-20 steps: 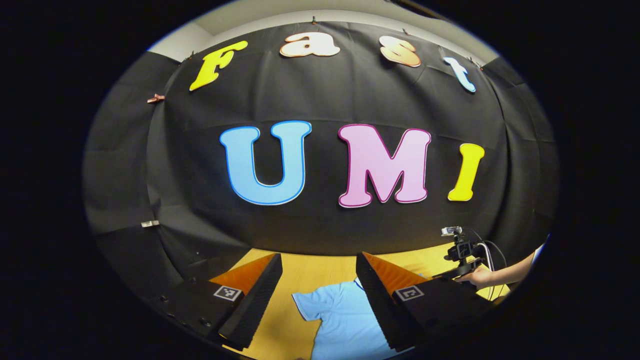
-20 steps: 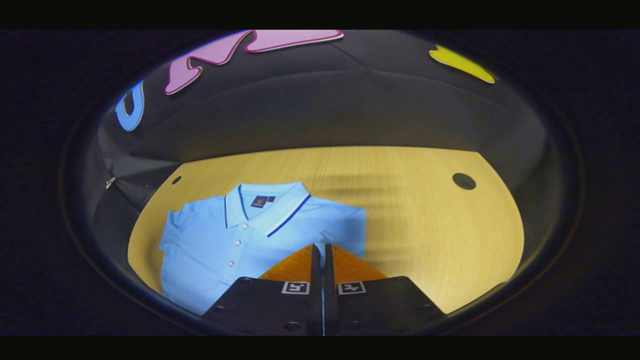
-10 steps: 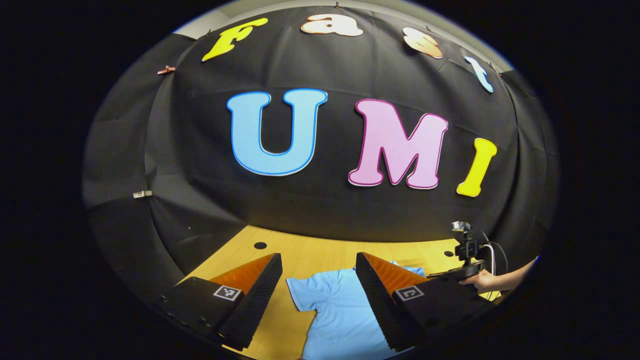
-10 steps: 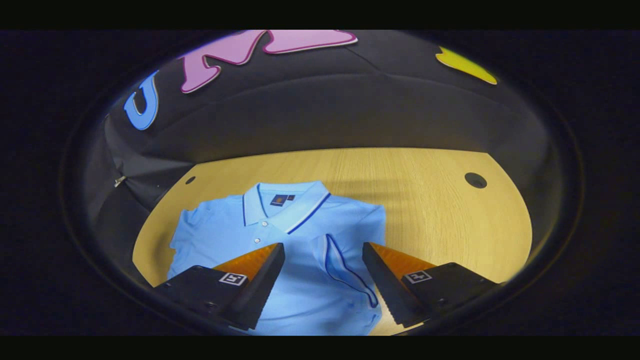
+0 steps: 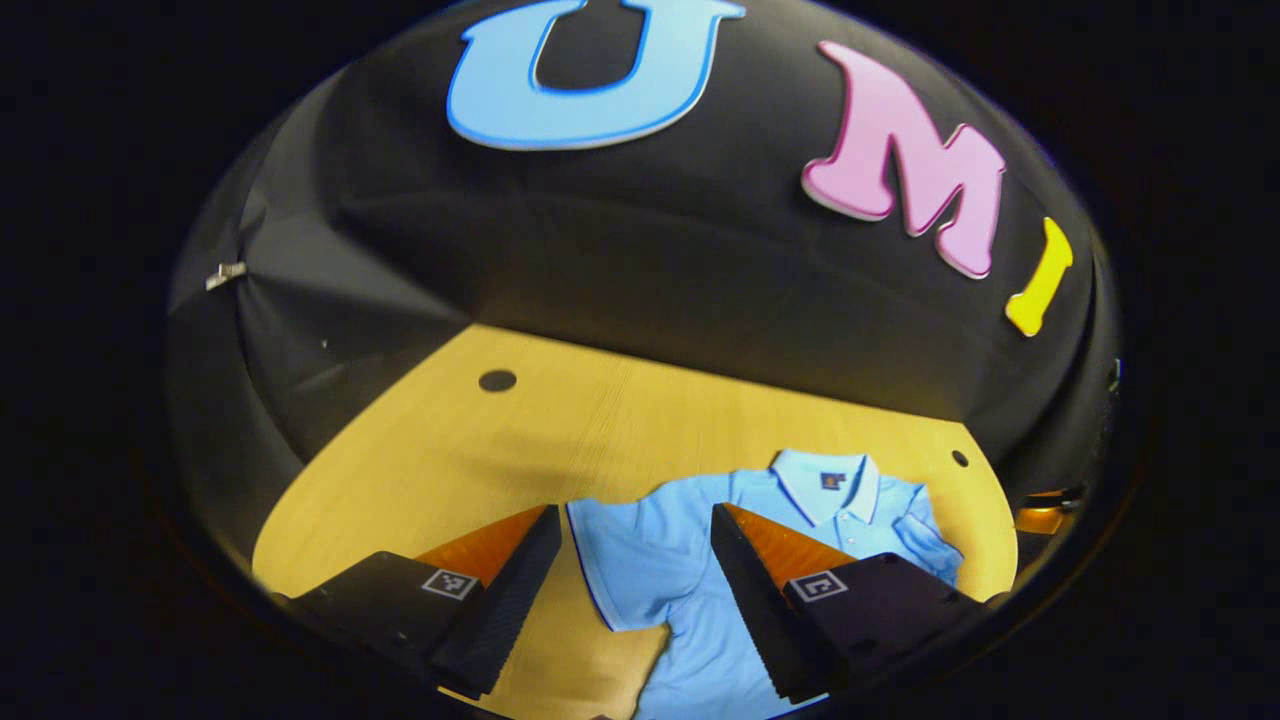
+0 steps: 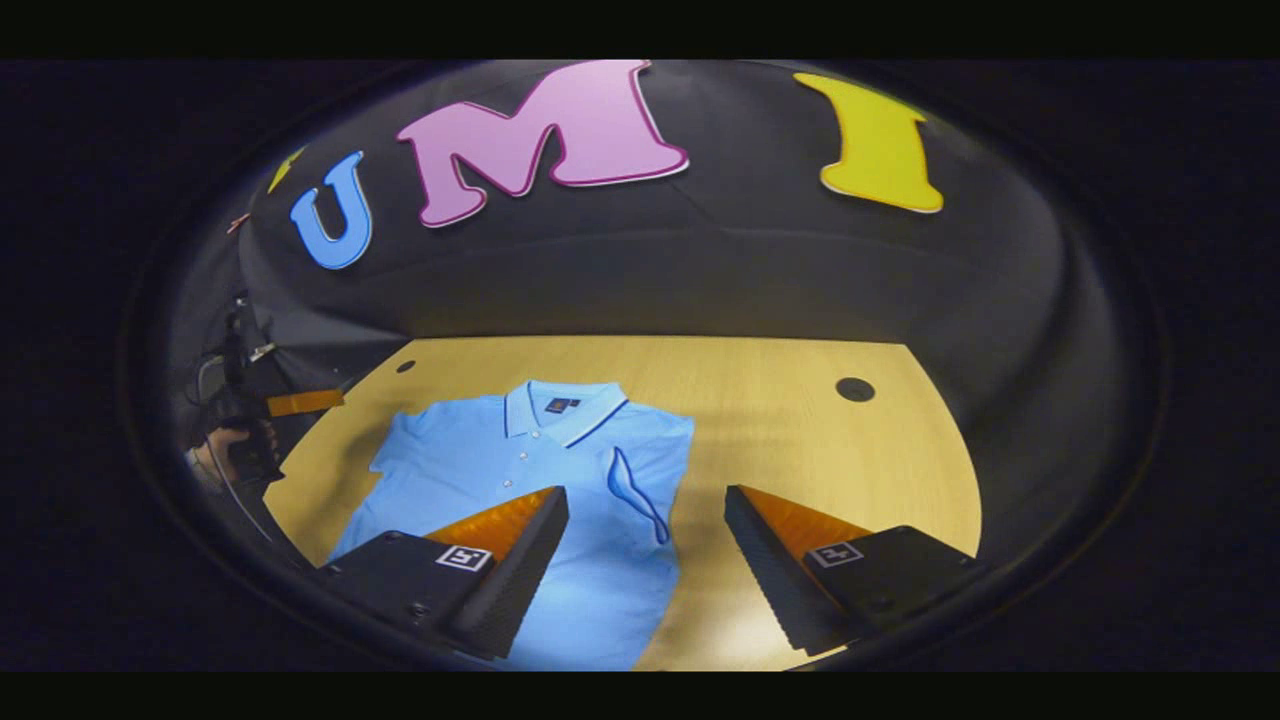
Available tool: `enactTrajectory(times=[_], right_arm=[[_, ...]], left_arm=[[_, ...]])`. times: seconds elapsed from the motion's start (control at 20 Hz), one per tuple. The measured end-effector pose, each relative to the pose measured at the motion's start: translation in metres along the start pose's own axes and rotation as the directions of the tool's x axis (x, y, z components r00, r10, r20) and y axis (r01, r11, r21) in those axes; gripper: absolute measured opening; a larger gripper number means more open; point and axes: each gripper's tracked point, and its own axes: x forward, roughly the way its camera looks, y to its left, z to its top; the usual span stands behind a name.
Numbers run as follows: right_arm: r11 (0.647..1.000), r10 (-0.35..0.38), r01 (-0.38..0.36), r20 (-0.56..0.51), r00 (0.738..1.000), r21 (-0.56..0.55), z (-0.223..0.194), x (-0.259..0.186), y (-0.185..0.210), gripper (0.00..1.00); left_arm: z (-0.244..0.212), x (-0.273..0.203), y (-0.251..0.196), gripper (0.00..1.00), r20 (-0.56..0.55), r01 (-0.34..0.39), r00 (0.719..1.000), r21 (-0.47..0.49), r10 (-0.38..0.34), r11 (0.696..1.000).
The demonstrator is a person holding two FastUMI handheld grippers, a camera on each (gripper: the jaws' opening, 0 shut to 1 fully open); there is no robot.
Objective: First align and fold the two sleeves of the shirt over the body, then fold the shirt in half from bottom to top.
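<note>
Light-blue polo shirt (image 6: 520, 470) lies flat on the yellow wooden table (image 6: 800, 440), one sleeve (image 6: 635, 492) folded over, while left gripper (image 5: 630, 590) and right gripper (image 6: 645, 560) hover wide open, holding nothing.

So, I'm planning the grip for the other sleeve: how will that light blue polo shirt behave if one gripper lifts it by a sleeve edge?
The polo shirt lies flat and thin on the table, so it will probably drape limply. The folded sleeve shows curved, loose edges, suggesting floppy fabric. The spread sleeve would likely drag the body along if lifted far.

A wooden table (image 6: 800, 440) (two round holes) bears a blue shirt (image 6: 520, 470).
</note>
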Motion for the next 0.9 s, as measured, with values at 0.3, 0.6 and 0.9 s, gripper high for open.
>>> enactTrajectory(times=[0.3,0.6,0.9], right_arm=[[0.994,-0.071,0.070,0.005,0.997,0.082,-0.012,-0.055,-0.025,0.91],[0.989,-0.099,0.099,-0.006,0.995,0.109,-0.023,-0.069,-0.032,0.91],[0.985,-0.082,0.081,-0.003,0.997,0.152,-0.025,-0.063,-0.023,0.98]], left_arm=[[-0.048,0.073,0.020,0.97,-0.200,-0.033,0.979,-0.002,0.032,0.999],[-0.066,0.093,0.028,0.98,-0.274,-0.040,0.958,0.159,0.083,0.986],[-0.063,0.102,0.001,0.11,-0.253,0.019,0.967,0.146,0.019,0.989]])
